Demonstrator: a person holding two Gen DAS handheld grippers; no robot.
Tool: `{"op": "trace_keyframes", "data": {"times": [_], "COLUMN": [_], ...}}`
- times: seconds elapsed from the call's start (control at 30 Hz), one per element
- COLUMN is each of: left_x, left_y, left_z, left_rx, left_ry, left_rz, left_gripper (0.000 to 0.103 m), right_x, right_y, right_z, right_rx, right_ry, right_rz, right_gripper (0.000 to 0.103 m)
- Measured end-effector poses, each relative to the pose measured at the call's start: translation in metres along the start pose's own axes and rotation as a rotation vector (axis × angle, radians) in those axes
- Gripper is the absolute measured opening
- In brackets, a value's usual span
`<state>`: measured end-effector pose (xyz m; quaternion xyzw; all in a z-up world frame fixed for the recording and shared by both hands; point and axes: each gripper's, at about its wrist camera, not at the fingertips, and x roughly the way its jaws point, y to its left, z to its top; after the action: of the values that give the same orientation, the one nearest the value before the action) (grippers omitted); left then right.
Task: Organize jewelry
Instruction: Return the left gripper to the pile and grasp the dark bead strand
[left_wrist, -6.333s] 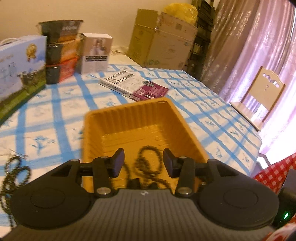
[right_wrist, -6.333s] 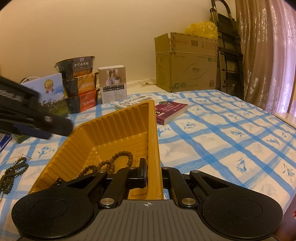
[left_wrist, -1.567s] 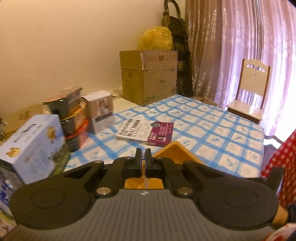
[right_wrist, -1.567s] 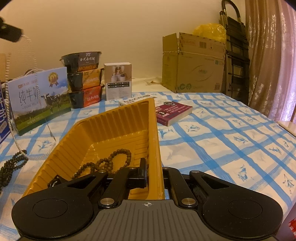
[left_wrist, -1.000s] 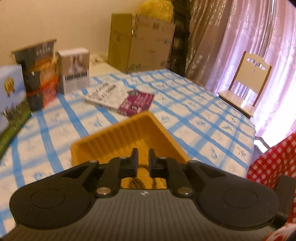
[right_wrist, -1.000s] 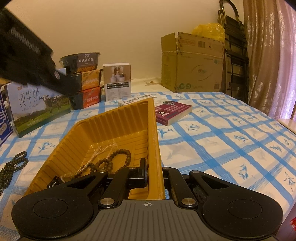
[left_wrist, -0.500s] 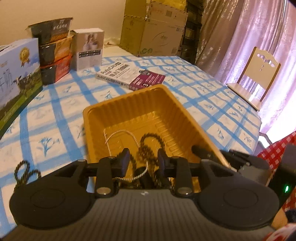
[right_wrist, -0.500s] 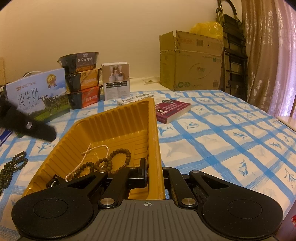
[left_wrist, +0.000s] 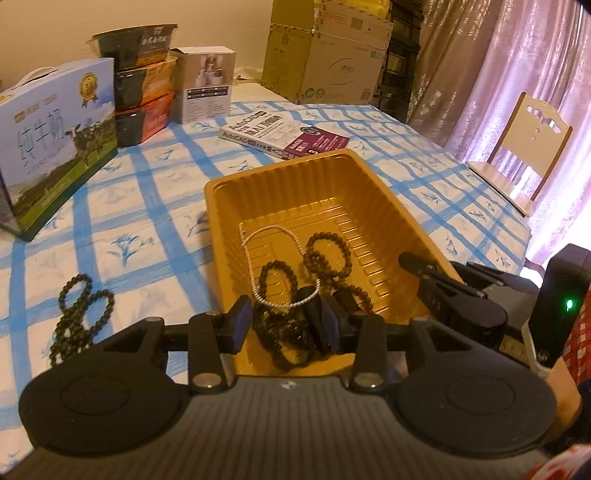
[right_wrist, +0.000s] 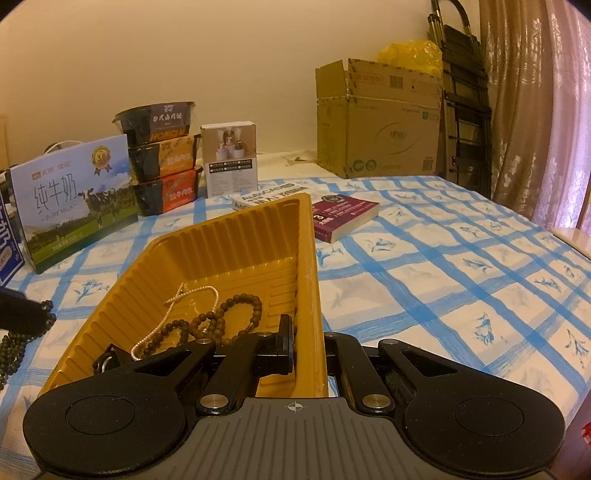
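Left wrist view: left gripper (left_wrist: 286, 323) hangs over the near end of the yellow tray (left_wrist: 373, 181), fingers spread wide with nothing between them.
Tray contents: pale chain necklace (left_wrist: 258, 240) looped on the floor, dark bead bracelets (left_wrist: 325, 254) next to it, more dark stuff piled at the near end.
On the cloth: another dark bead strand (left_wrist: 79, 314) lies left of the tray, outside it.
Right edge: right gripper (left_wrist: 443, 284) pinching the tray's right wall.

Right wrist view: right gripper (right_wrist: 308, 341) is clamped on the tray wall (right_wrist: 308, 258), one finger inside, one outside.
Jewelry: necklace (right_wrist: 184, 299) and bracelets (right_wrist: 236, 310) sit inside the tray.
Background: book (right_wrist: 343, 216) just past the tray, milk carton (right_wrist: 74, 199) far left.
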<state>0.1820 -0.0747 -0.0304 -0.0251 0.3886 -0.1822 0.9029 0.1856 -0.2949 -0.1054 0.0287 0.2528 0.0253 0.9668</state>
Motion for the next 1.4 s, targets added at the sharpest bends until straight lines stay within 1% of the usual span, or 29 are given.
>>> {"op": "trace_keyframes", "data": {"times": [0.27, 0.4, 0.67, 0.73, 0.8, 0.97, 1.03, 1.17, 1.3, 1.4], "left_x": [-0.018, -0.026, -0.035, -0.035, -0.034, -0.024, -0.016, 0.005, 0.019, 0.029], "left_y": [0.015, 0.032, 0.073, 0.079, 0.084, 0.098, 0.104, 0.124, 0.138, 0.146], "left_z": [-0.019, -0.033, -0.067, -0.073, -0.077, -0.079, -0.078, -0.075, -0.07, -0.065], "left_rx": [0.012, 0.005, -0.05, -0.058, -0.054, -0.061, -0.057, -0.087, -0.118, -0.146], "left_ry": [0.013, 0.031, 0.08, 0.084, 0.078, 0.057, 0.049, 0.058, 0.057, 0.05], "left_rz": [0.055, 0.109, 0.226, 0.262, 0.294, 0.332, 0.352, 0.392, 0.406, 0.403], "left_gripper": [0.042, 0.044, 0.05, 0.053, 0.061, 0.067, 0.068, 0.068, 0.069, 0.07], "right_x": [-0.001, -0.002, -0.001, -0.002, -0.002, -0.003, -0.003, -0.003, -0.003, -0.003], "right_y": [0.0, 0.0, 0.001, 0.001, 0.0, 0.0, 0.0, 0.0, 0.0, 0.001], "right_z": [-0.001, -0.001, -0.001, -0.001, -0.002, -0.002, -0.002, -0.002, -0.001, -0.002], "right_rx": [0.0, -0.001, -0.001, -0.003, -0.003, -0.005, -0.004, -0.006, -0.005, -0.007], "right_ry": [0.0, 0.0, 0.0, 0.0, 0.0, 0.001, 0.0, 0.001, 0.002, 0.002], "right_rz": [-0.001, -0.002, -0.002, -0.002, -0.003, -0.003, -0.003, -0.003, -0.003, -0.004], "right_gripper": [0.004, 0.004, 0.004, 0.004, 0.004, 0.004, 0.004, 0.004, 0.004, 0.004]}}
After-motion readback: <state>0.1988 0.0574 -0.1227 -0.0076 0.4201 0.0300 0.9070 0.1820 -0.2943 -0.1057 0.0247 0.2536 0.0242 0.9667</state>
